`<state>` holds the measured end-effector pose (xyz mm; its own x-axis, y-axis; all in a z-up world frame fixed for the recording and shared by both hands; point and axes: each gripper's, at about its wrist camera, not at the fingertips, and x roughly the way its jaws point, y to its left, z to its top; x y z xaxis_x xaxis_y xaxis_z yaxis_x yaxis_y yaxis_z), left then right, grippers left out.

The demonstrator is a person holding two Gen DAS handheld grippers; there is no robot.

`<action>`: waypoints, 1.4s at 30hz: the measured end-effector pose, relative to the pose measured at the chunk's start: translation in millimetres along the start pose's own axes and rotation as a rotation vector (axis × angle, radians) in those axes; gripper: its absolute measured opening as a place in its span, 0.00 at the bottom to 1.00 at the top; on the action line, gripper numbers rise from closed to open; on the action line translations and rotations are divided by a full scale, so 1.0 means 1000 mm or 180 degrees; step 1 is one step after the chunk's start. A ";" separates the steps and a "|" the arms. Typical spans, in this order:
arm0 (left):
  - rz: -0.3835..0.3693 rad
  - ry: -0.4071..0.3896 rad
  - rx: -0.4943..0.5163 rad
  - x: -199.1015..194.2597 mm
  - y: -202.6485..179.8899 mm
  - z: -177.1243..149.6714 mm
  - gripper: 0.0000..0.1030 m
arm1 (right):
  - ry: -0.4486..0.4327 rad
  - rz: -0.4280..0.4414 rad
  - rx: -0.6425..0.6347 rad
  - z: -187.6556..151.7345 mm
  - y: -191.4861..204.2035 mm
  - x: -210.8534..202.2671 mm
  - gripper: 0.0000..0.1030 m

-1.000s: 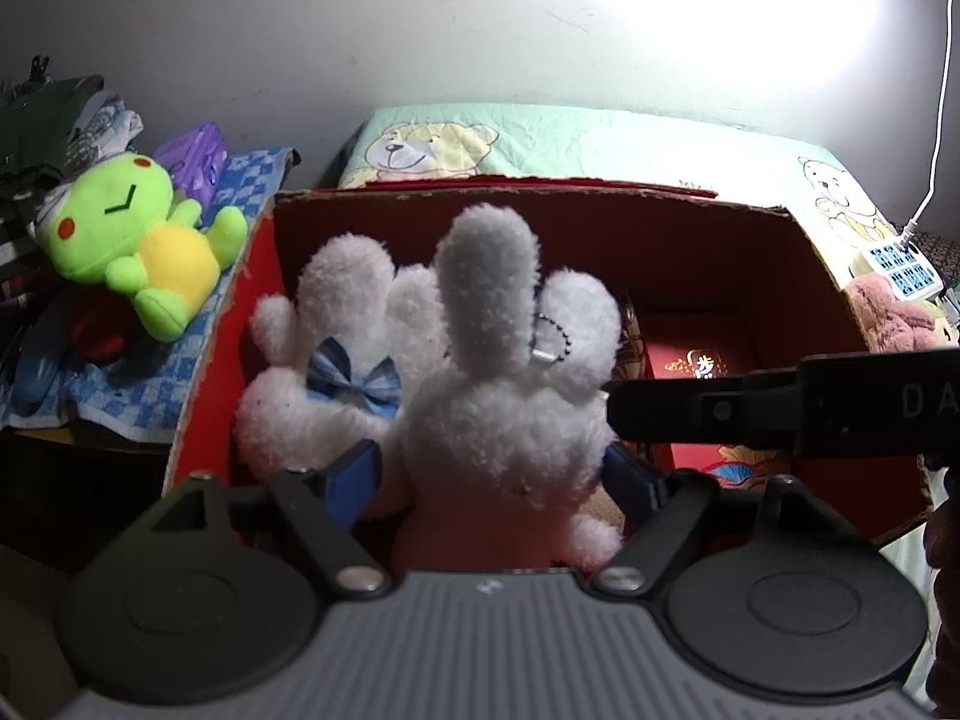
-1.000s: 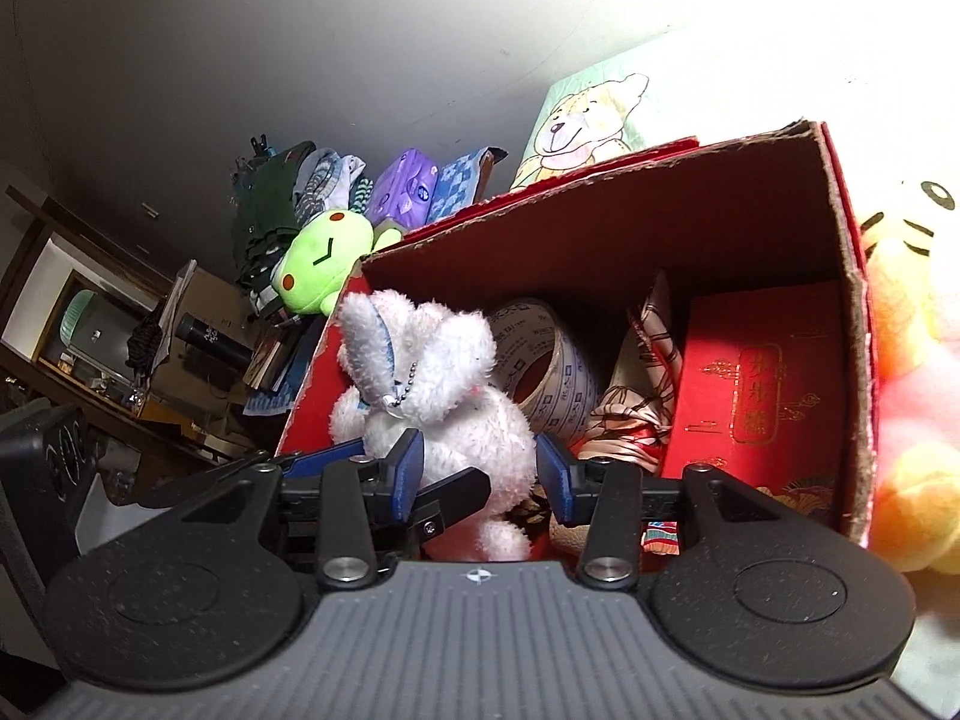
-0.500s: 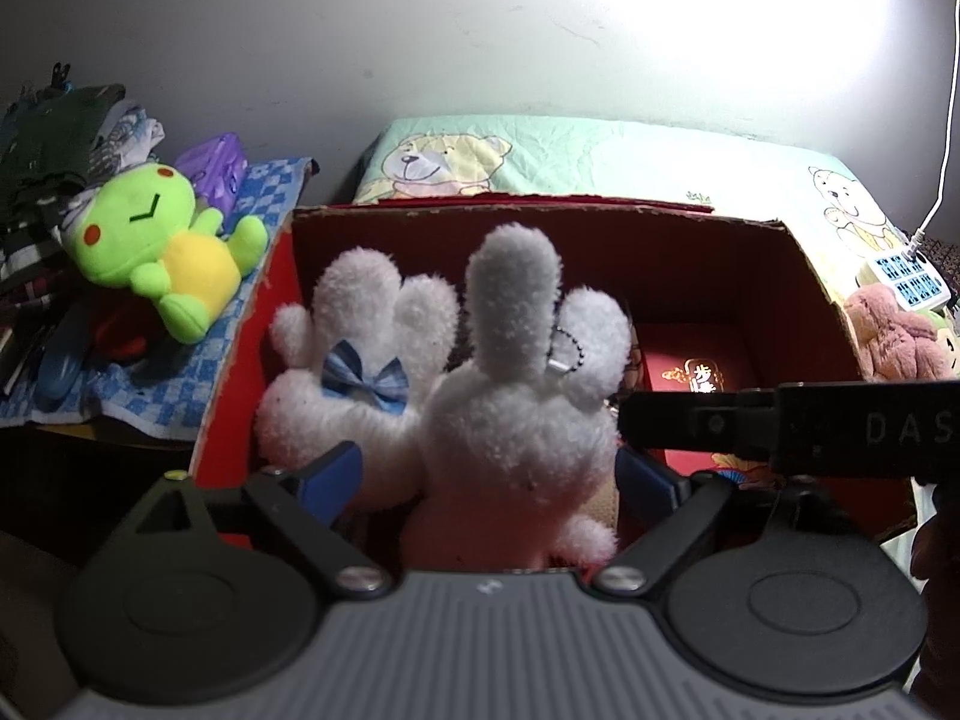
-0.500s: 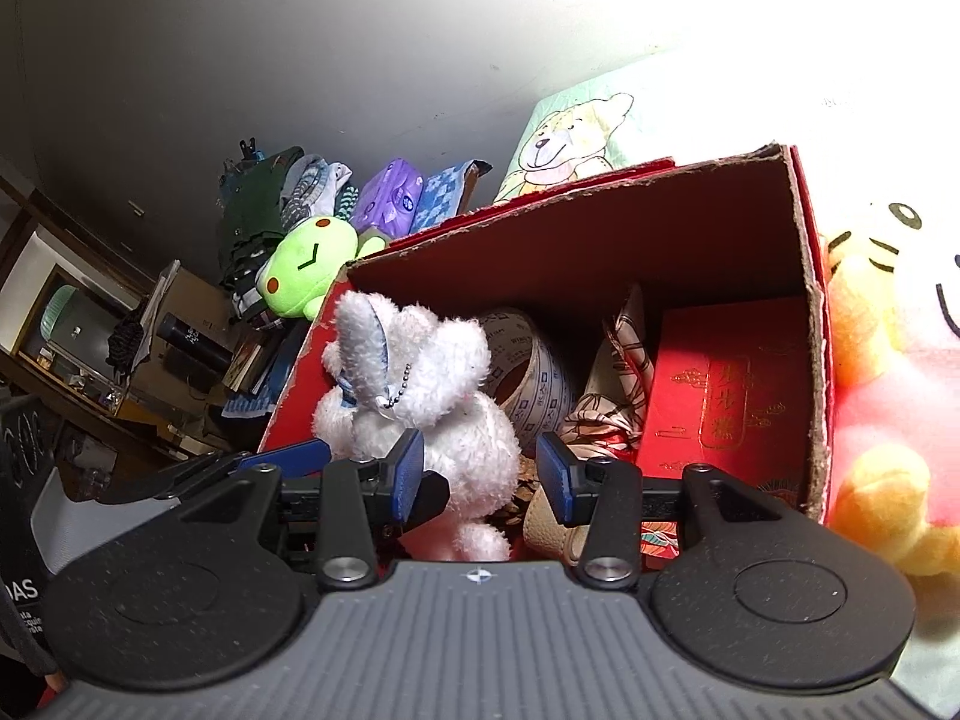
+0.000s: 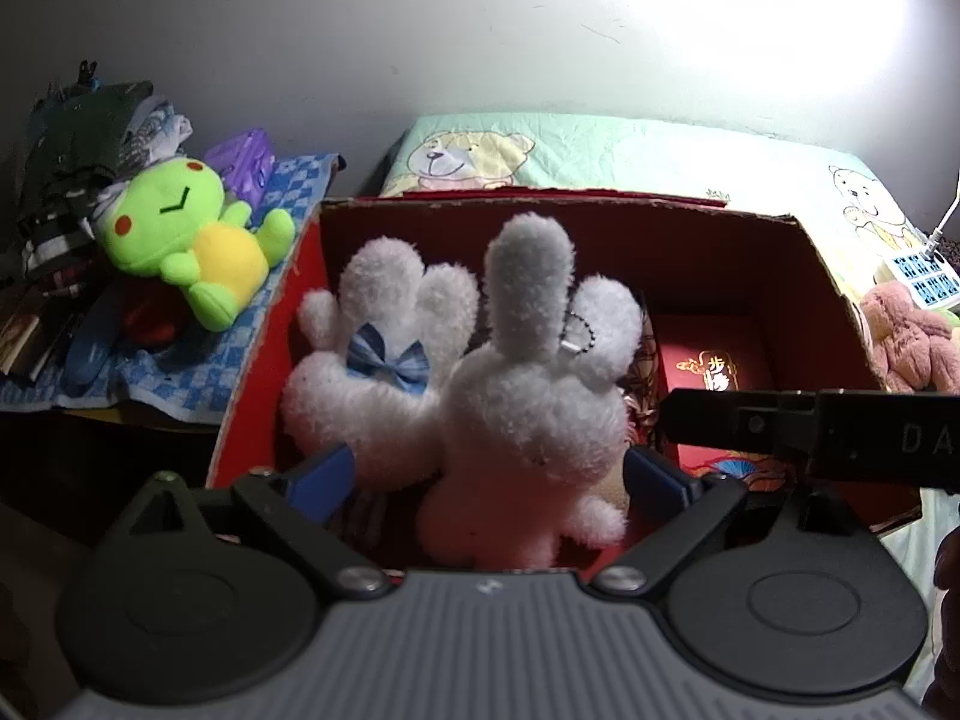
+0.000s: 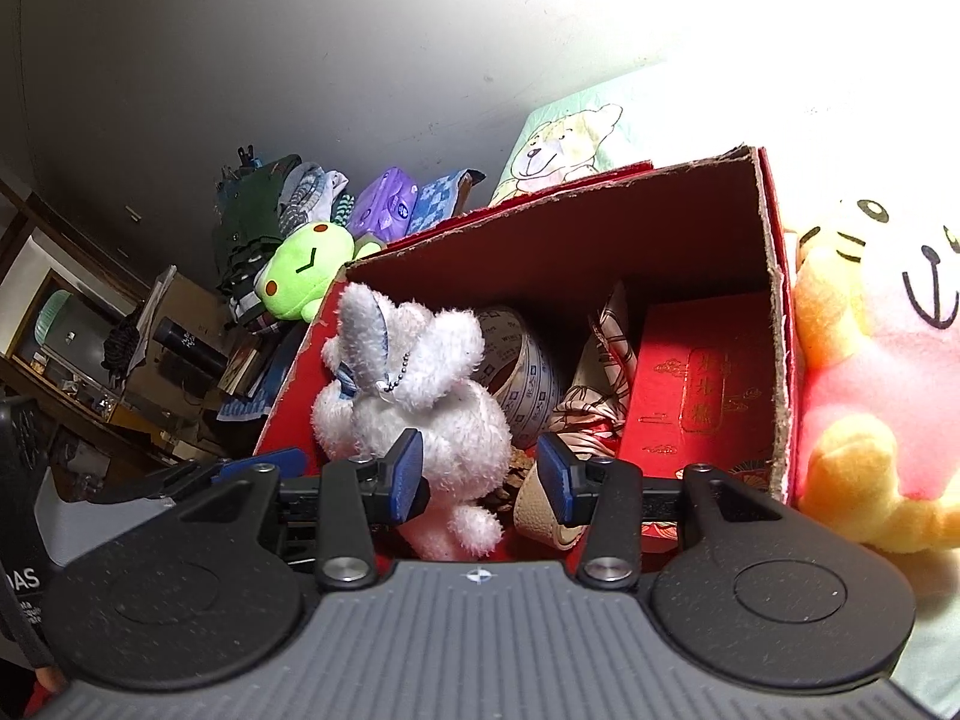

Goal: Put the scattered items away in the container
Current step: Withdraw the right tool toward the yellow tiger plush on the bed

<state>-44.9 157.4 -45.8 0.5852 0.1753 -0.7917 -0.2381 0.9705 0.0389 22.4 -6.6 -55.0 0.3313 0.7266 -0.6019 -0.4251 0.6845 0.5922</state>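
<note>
Fluffy plush rabbit (image 5: 528,414), raw-edged matt cardboard box (image 5: 804,264) (red outside), glossy tape roll (image 6: 528,378)

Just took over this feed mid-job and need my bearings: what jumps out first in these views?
Two fluffy white plush rabbits stand side by side in the left part of the open red cardboard box, between the open blue-padded fingers of the left gripper. A lime-green and yellow plush frog lies outside the box to its left on a blue checked cloth. A big pink and yellow plush animal sits against the box's right wall.
</note>
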 end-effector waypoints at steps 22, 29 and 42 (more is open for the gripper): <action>0.0193 -0.0160 0.0016 -0.033 -0.043 -0.007 0.95 | -0.0163 0.0137 -0.0094 -0.009 -0.013 -0.049 0.47; -0.0077 -0.0323 0.0092 -0.053 -0.077 -0.004 0.92 | -0.0311 0.0273 -0.0065 -0.007 -0.034 -0.093 0.53; -0.0770 -0.0458 0.0217 -0.055 -0.153 0.006 0.91 | -0.0602 -0.0169 0.0412 -0.020 -0.122 -0.160 0.53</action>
<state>-36.3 0.5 -4.8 0.7237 -0.0458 -0.6886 -0.0283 0.9950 -0.0959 4.6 -207.0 -41.5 0.5074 0.6793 -0.5302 -0.2953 0.7151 0.6336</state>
